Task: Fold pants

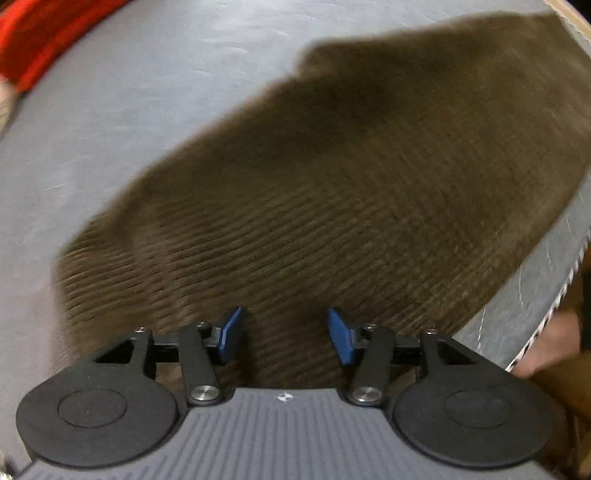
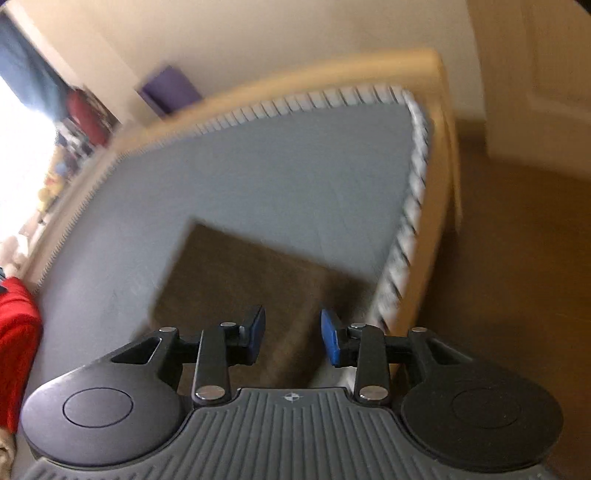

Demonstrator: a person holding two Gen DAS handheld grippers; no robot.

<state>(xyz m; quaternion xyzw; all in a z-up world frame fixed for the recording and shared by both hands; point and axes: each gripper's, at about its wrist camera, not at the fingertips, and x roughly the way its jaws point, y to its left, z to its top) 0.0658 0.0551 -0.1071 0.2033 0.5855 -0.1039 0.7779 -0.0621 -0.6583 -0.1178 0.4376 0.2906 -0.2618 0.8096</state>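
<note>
Brown ribbed pants [image 1: 332, 206] lie flat in a folded slab on a grey bed sheet [image 1: 155, 92]. My left gripper [image 1: 284, 332] hovers over the near end of the pants, its blue pads [image 1: 231, 332] apart with only cloth seen below the gap. In the right wrist view the same brown pants [image 2: 240, 280] lie near the bed's right edge. My right gripper [image 2: 293, 334] stands above them, its blue pads [image 2: 330, 341] apart and nothing held between them. Both views are blurred.
The grey sheet [image 2: 258, 166] ends at a striped mattress edge [image 2: 410, 206] and a beige frame [image 2: 443, 147]. A red garment [image 2: 14, 332] lies at the left; the same red garment [image 1: 40, 33] shows at top left. Brown floor [image 2: 517, 240] lies to the right. A purple box [image 2: 170, 88] stands behind the bed.
</note>
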